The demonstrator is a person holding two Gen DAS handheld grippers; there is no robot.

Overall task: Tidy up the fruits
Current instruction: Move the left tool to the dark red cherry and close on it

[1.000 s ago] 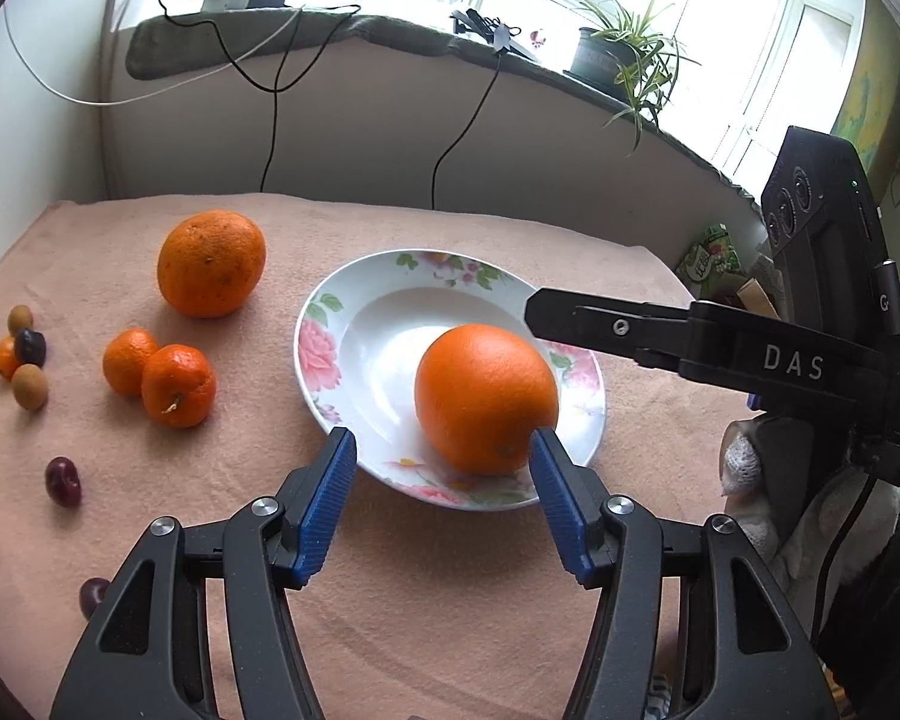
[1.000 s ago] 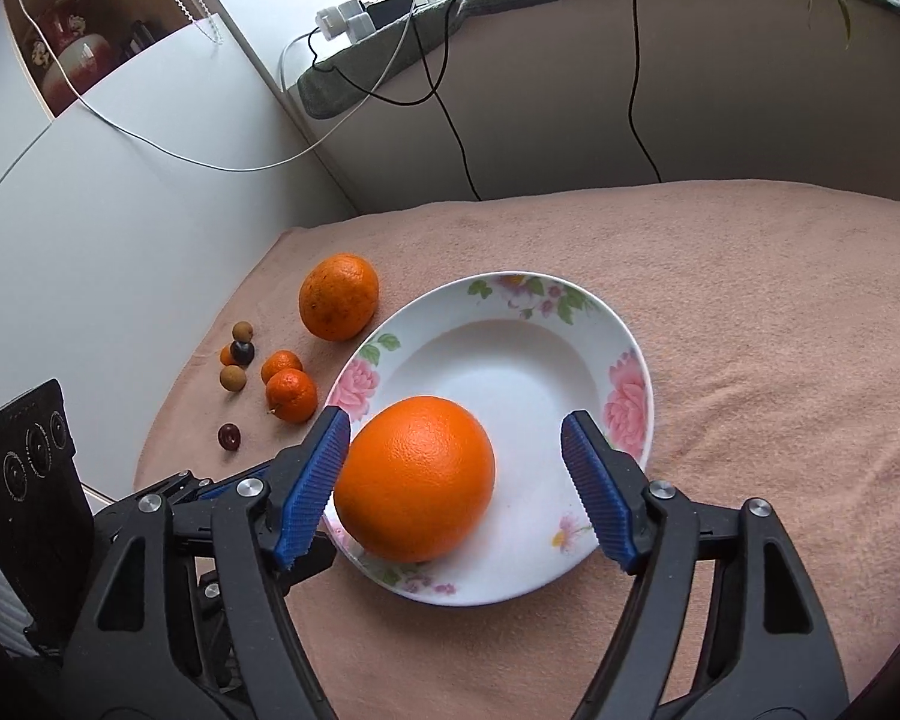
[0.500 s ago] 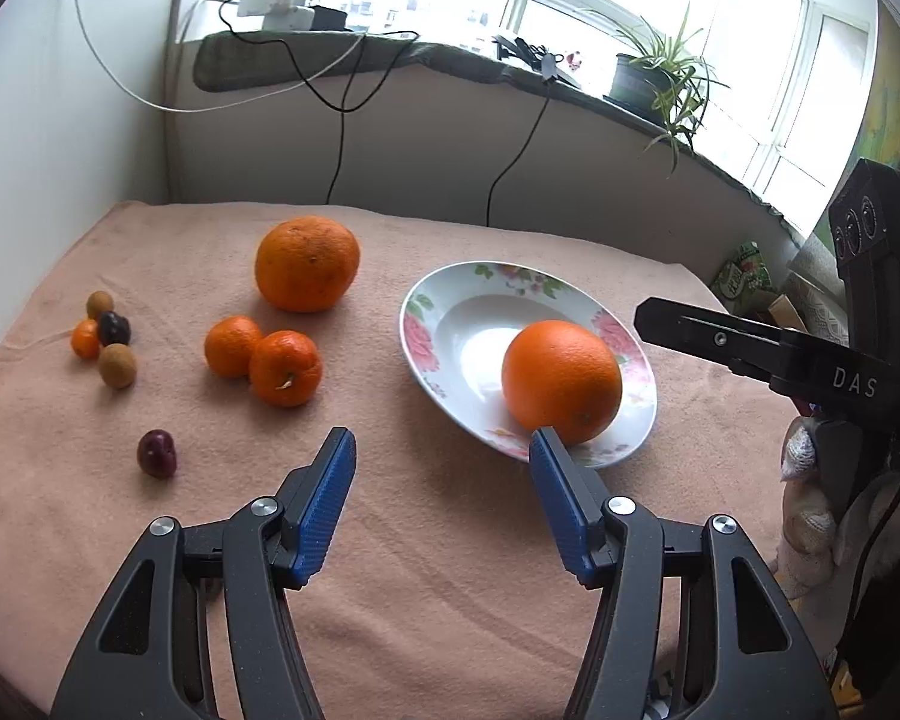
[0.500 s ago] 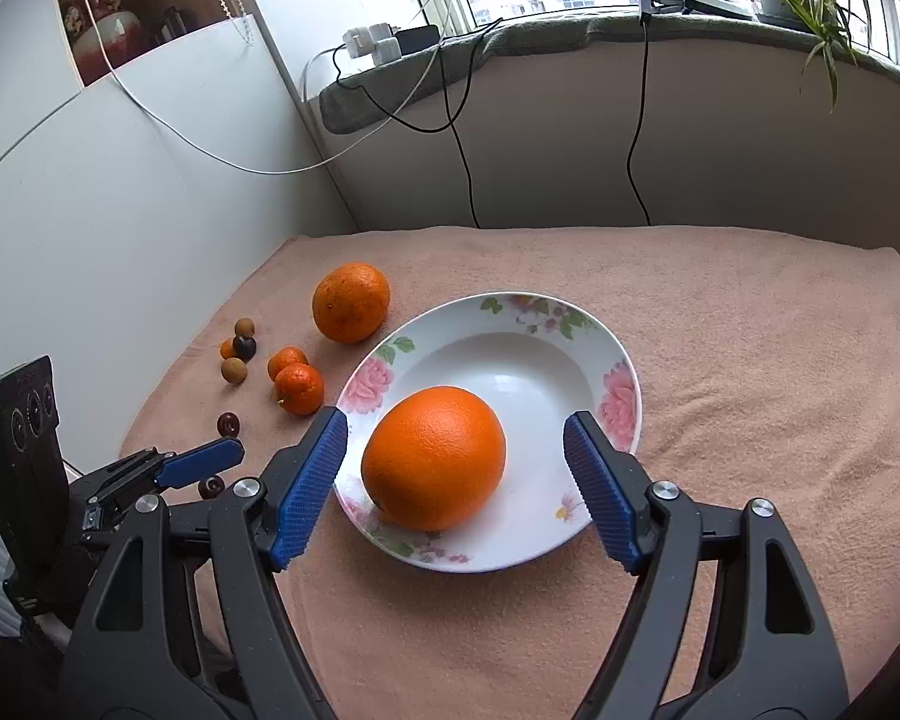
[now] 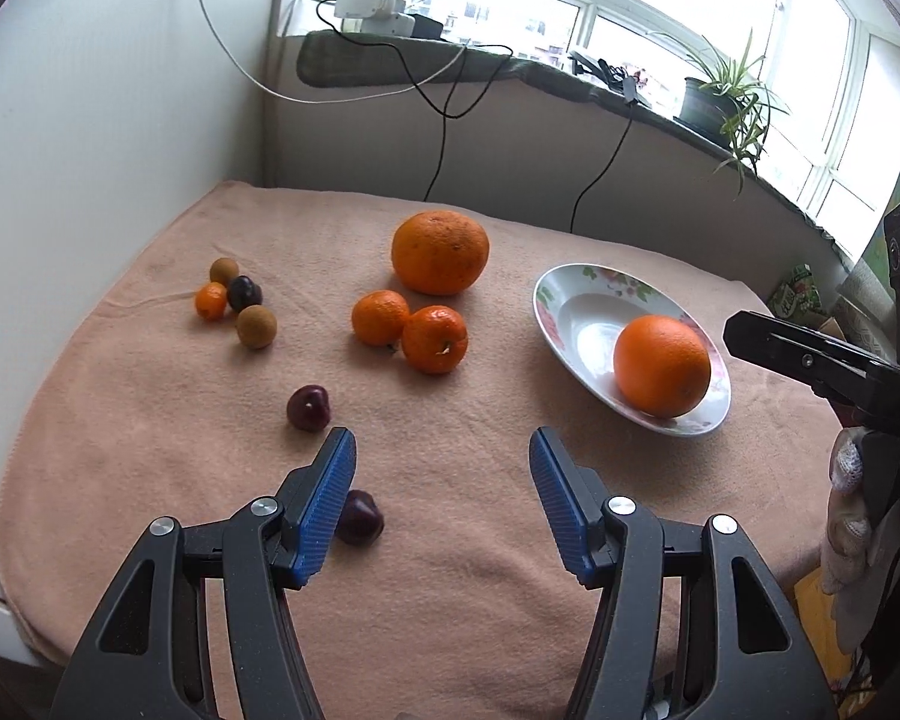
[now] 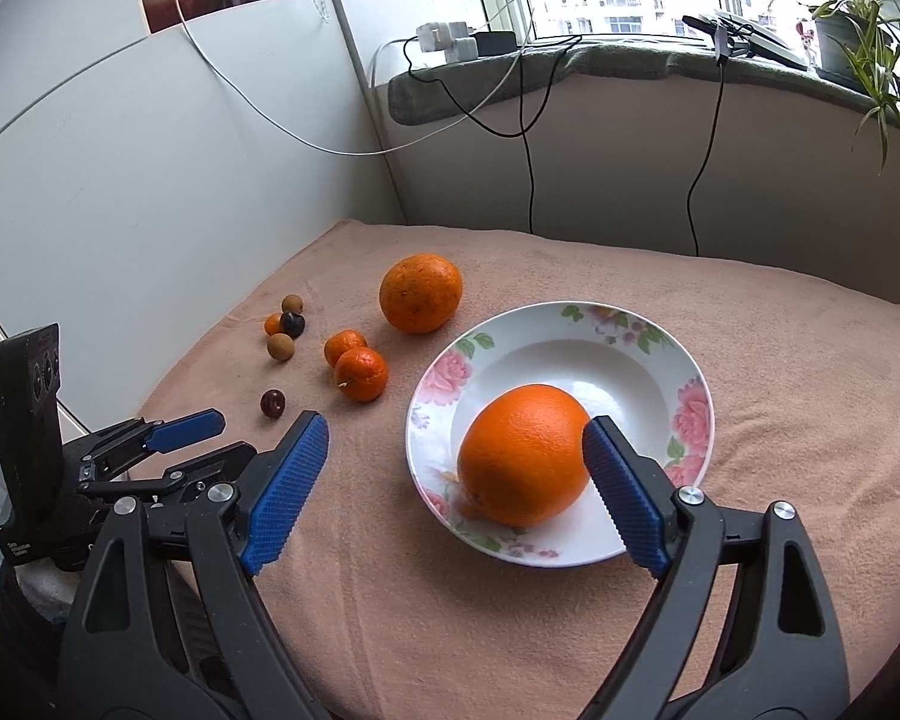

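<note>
Both grippers' jaws apart, right gripper [image 6: 453, 492] just widened, probably clear of orange [image 6: 522, 463].

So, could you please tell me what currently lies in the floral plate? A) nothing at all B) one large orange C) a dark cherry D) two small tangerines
B: a single large orange sits in the floral plate, while the other fruits lie out on the cloth.
</note>
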